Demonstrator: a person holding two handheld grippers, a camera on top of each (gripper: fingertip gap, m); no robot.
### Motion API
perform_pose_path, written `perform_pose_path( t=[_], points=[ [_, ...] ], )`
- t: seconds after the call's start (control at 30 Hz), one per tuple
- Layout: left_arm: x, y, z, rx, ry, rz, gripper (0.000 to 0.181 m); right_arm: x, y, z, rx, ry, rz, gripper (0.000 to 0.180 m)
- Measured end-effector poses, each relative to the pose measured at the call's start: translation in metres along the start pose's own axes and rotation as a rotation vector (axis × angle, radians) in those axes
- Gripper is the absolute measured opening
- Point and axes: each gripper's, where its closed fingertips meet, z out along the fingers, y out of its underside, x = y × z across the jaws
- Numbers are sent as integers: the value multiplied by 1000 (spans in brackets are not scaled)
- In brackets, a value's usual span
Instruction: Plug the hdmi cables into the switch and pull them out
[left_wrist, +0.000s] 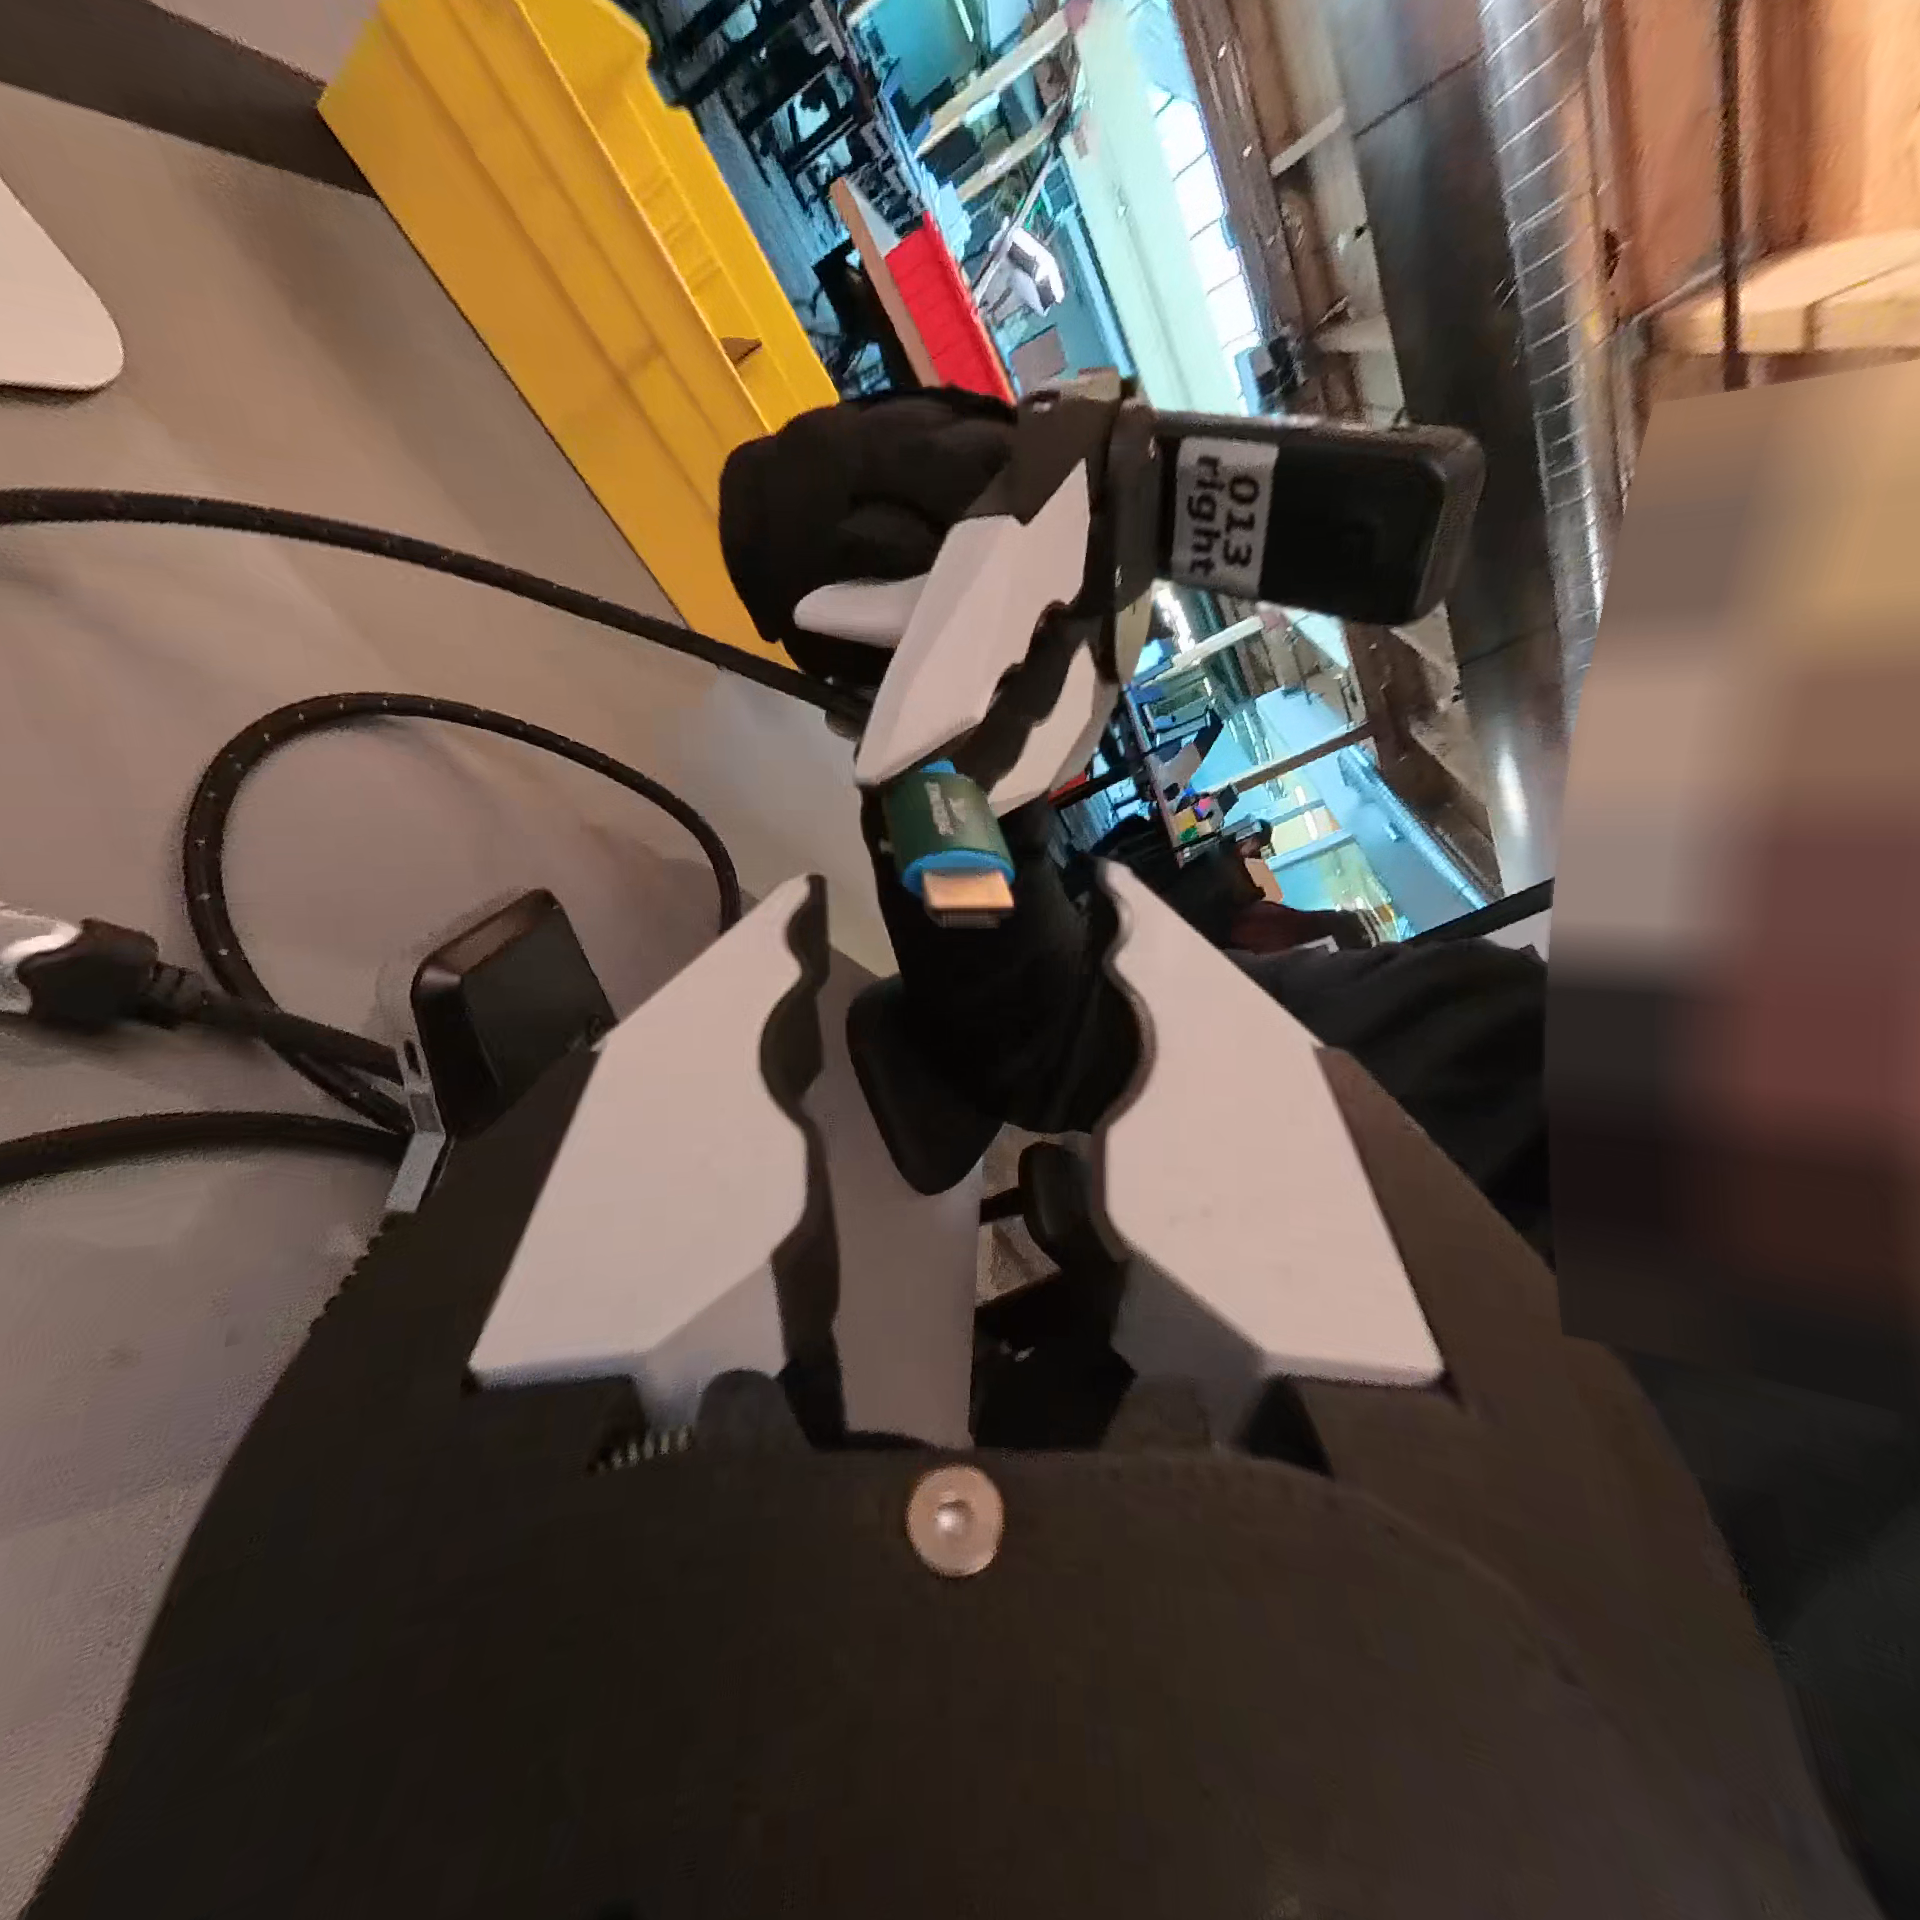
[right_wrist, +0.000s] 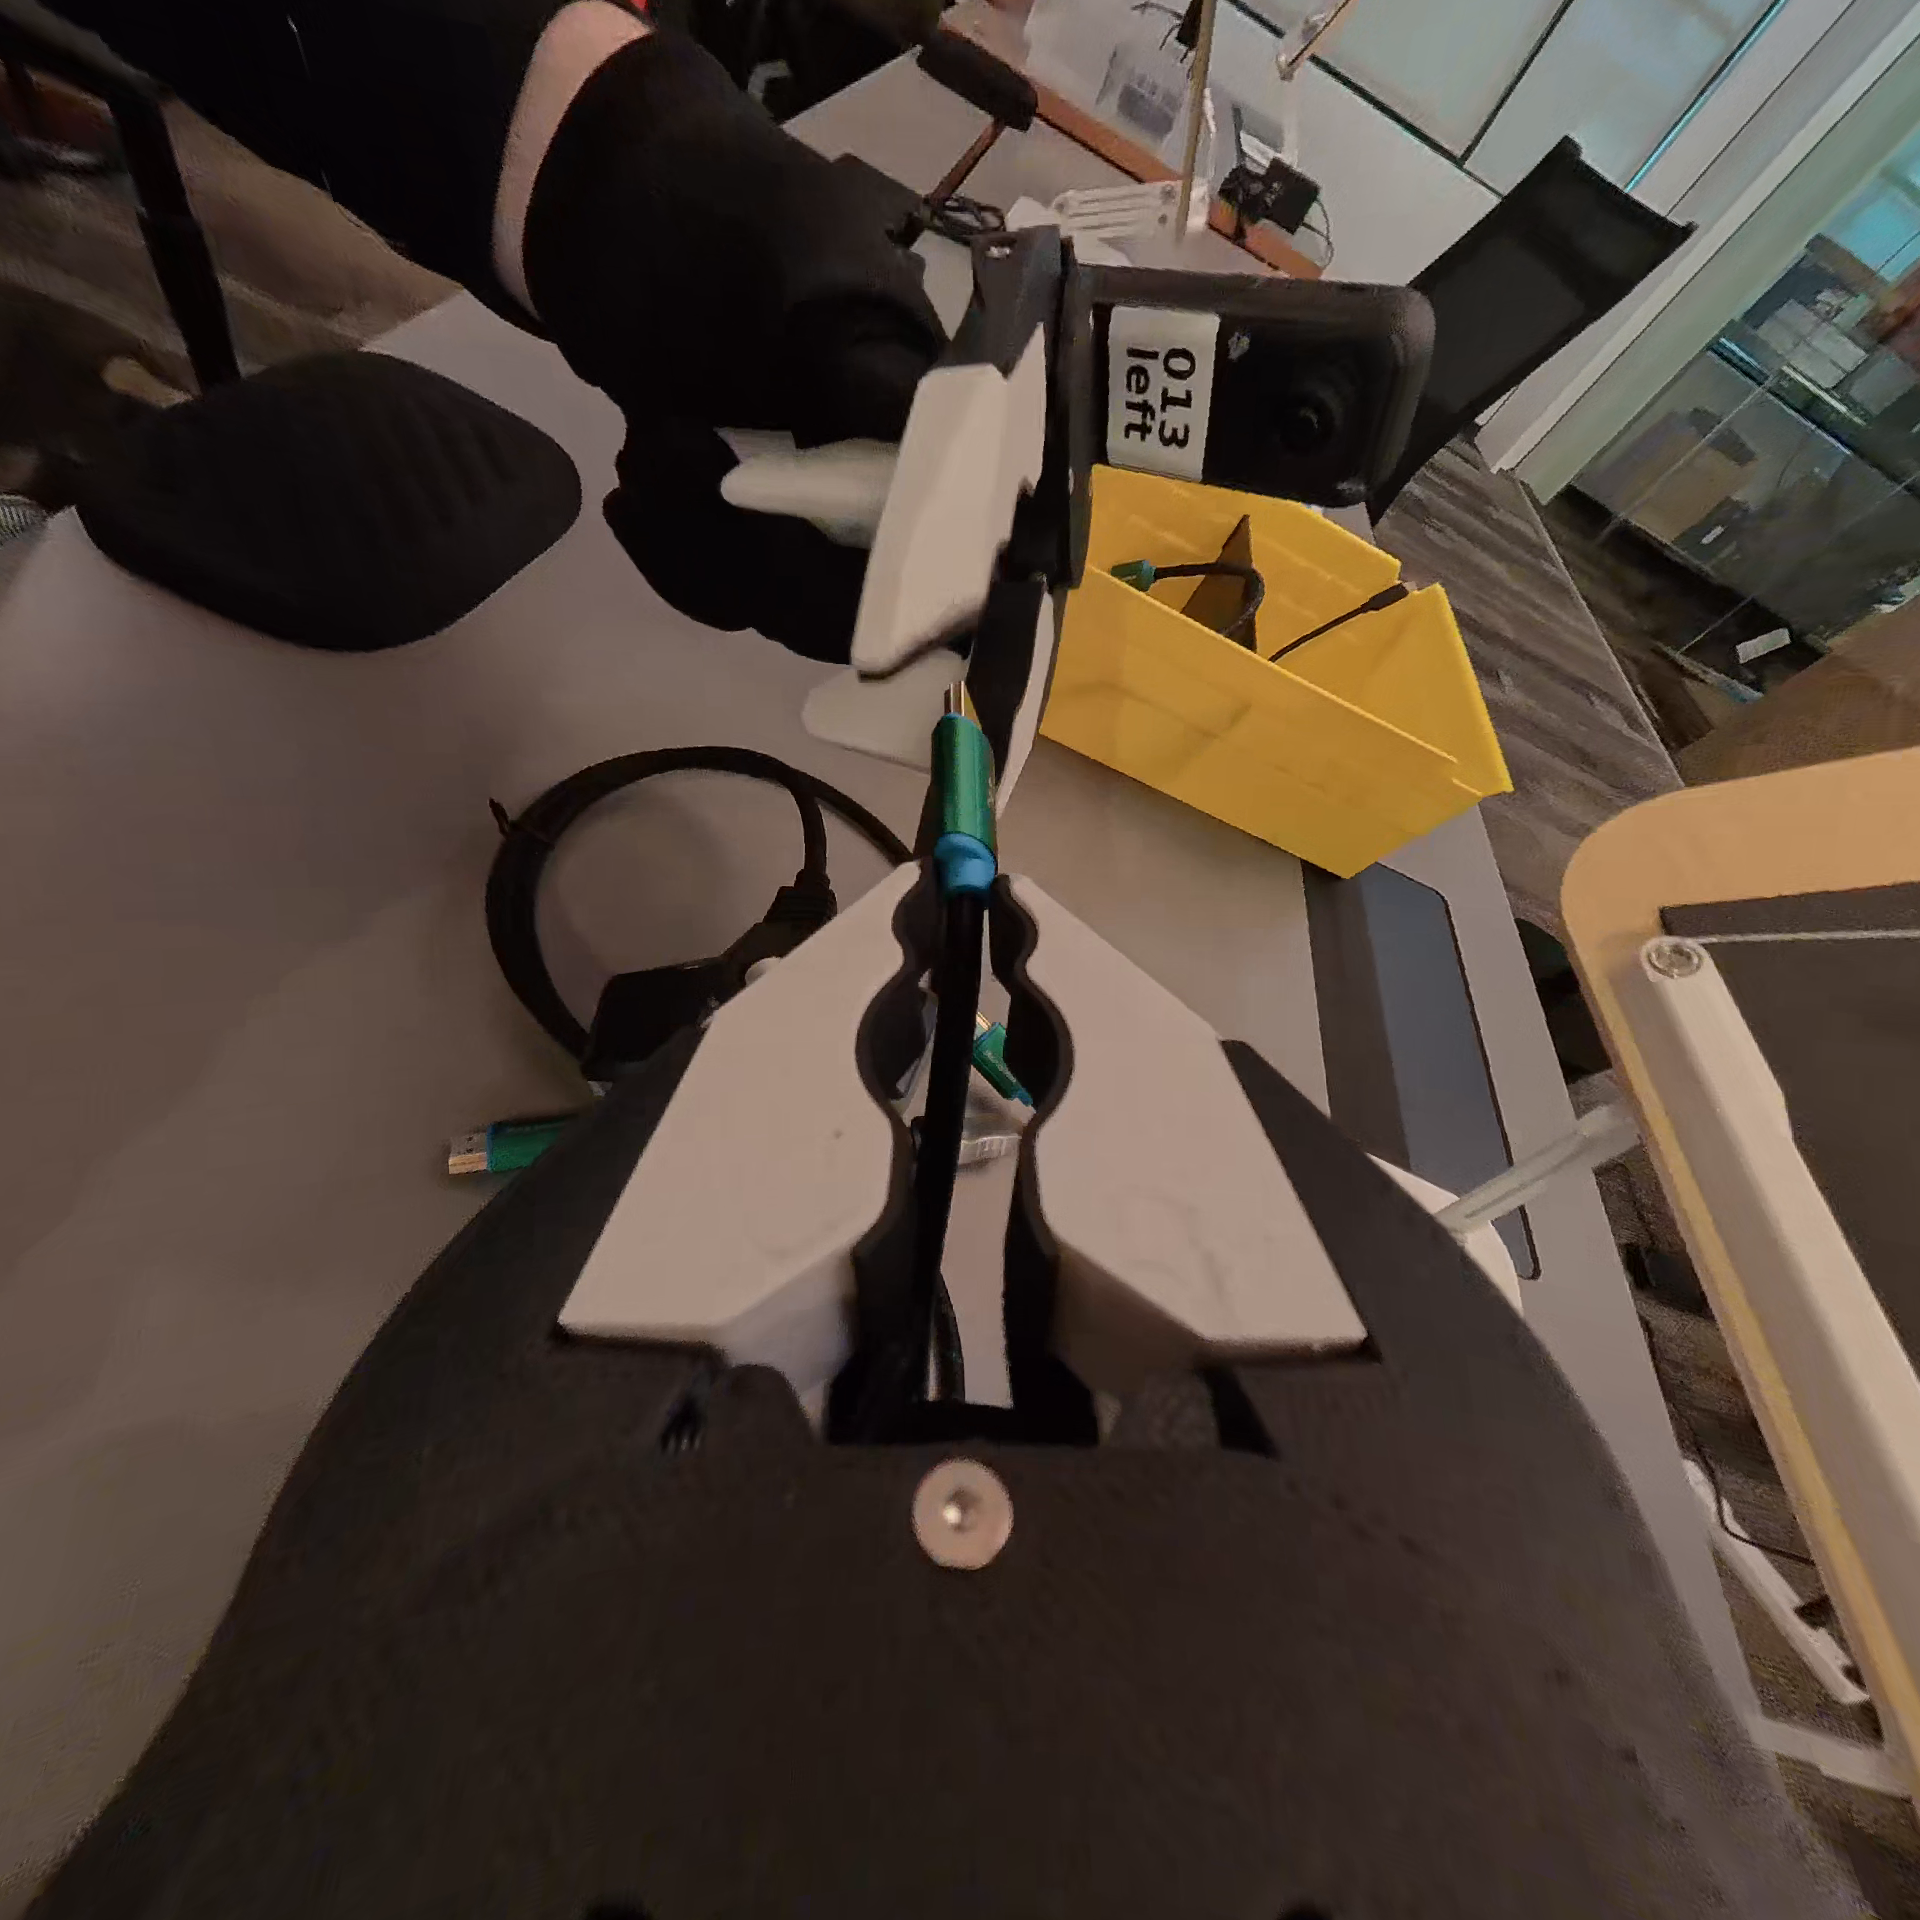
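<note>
A grey table (right_wrist: 260, 831) carries a yellow bin (right_wrist: 1268, 727), coiled black cables (right_wrist: 540, 894), a small black switch (left_wrist: 509, 997) and a loose green-shelled plug (right_wrist: 509, 1143).

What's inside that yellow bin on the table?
The yellow bin holds a black cable with a green plug, a thinner black cable and a dark divider. The left gripper hides its near corner; the bottom isn't visible.

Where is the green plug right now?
The green plug is up in the air above the table, its black cable pinched in the right tongs. Its metal tip points at the left tongs, with the yellow bin just behind.
</note>
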Motion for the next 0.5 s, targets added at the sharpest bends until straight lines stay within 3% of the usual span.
perform_pose_path(
  t=[0.2,0.5],
  points=[
    [-2,2,-1,46,18,10,23,-7,-3,9,-13,-10,-44,7],
    [-4,11,-2,8,-61,172,20,-11,-4,10,35,-70,50,13]
  ],
)
